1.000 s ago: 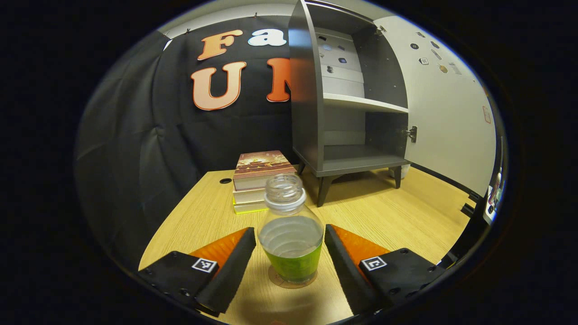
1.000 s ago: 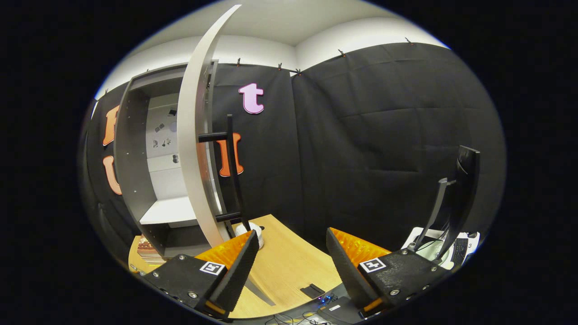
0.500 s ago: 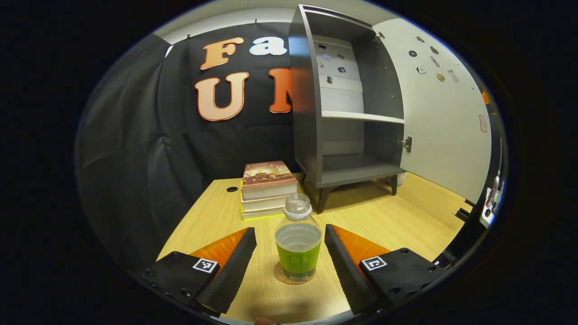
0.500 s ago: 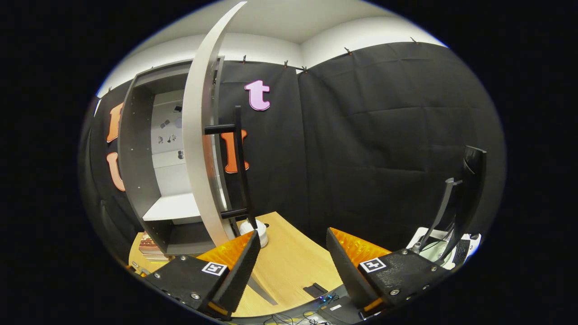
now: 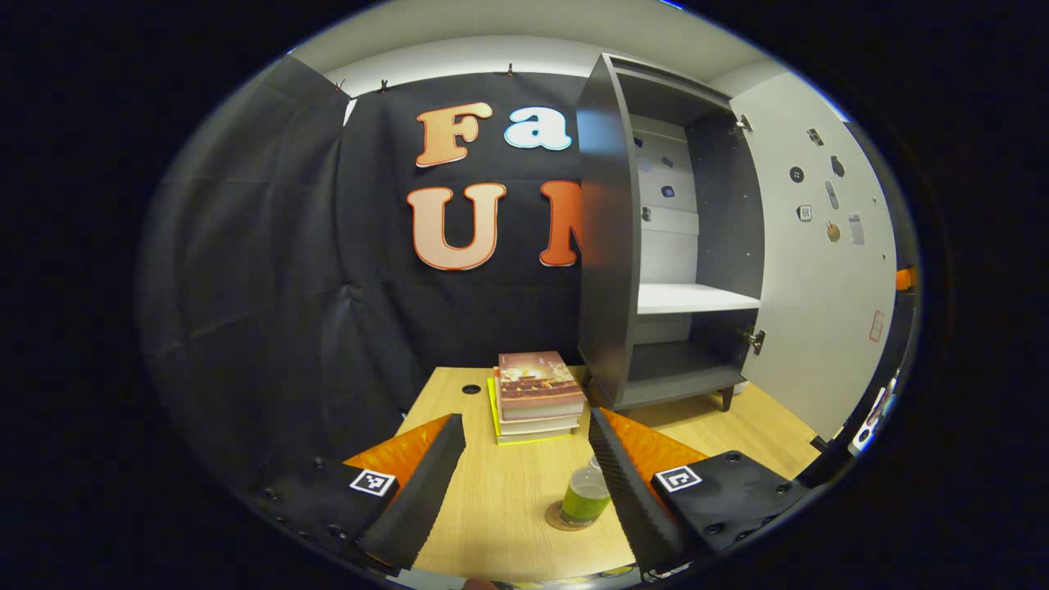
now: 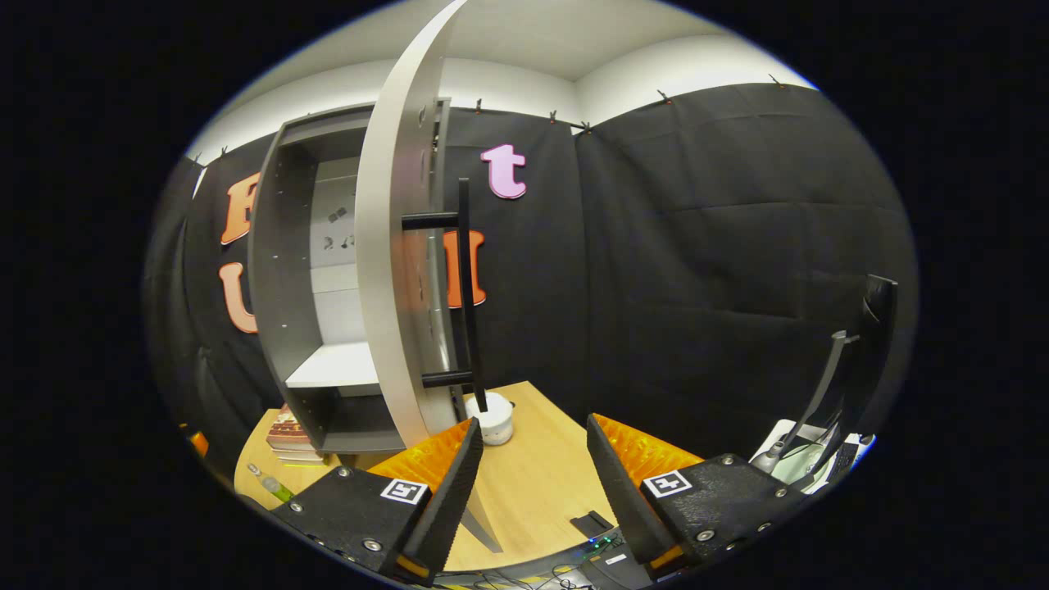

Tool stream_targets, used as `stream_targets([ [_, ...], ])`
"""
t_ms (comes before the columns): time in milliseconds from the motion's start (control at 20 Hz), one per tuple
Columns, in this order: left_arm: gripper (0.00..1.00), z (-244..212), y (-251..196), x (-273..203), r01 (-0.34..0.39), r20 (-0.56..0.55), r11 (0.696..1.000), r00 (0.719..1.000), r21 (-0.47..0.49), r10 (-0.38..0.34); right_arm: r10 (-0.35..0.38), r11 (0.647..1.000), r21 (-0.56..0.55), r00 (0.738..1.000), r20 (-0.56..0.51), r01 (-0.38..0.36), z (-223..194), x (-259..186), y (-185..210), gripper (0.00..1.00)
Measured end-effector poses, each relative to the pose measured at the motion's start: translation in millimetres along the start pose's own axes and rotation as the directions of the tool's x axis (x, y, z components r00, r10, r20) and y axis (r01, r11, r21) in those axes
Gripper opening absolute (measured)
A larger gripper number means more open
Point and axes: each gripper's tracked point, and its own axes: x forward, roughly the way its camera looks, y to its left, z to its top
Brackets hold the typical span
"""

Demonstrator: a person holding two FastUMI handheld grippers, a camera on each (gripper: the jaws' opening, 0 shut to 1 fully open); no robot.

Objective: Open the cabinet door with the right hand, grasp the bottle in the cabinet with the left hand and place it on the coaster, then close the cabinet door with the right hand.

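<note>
The bottle [image 5: 585, 496] stands on the coaster [image 5: 558, 522] between the left gripper's [image 5: 524, 483] spread, empty fingers. The right gripper [image 6: 529, 483], also open and empty, faces the open door's [image 6: 393, 270] handle [image 6: 467, 287].

The bottle [image 5: 585, 496] is showing a green label; the cabinet [image 5: 610, 246] is showing dark grey, its door [image 5: 819, 262] white.

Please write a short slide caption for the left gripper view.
Open left gripper above bottle on coaster; cabinet open.
</note>
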Motion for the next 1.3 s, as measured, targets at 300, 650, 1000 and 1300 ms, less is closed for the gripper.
stream_targets([
  [300, 0.99, 70.0, 32.7, 4.7, -0.025, 0.067, 1.0, 0.997, -0.013, 0.026, 0.14, 0.99, 0.009, 0.99, -0.017, -0.14, -7.9, -1.2, 88.8, 0.81],
  [650, 0.99, 100.1, 51.7, 9.9, -0.058, 0.085, 0.998, 0.995, -0.003, 0.058, 0.305, 0.95, 0.077, 0.952, -0.031, -0.302, -20.2, 22.2, 221.6, 0.81],
  [1000, 0.99, 107.4, 88.1, 1.8, -0.137, 0.086, 0.99, 0.987, -0.026, 0.138, 0.453, 0.89, 0.075, 0.89, -0.048, -0.449, -34.3, 65.7, 349.1, 0.84],
  [1300, 0.99, 117.1, 121.8, -9.2, -0.205, 0.108, 0.976, 0.971, -0.075, 0.212, 0.453, 0.892, 0.017, 0.891, -0.035, -0.452, -22.8, 110.0, 386.4, 0.88],
])
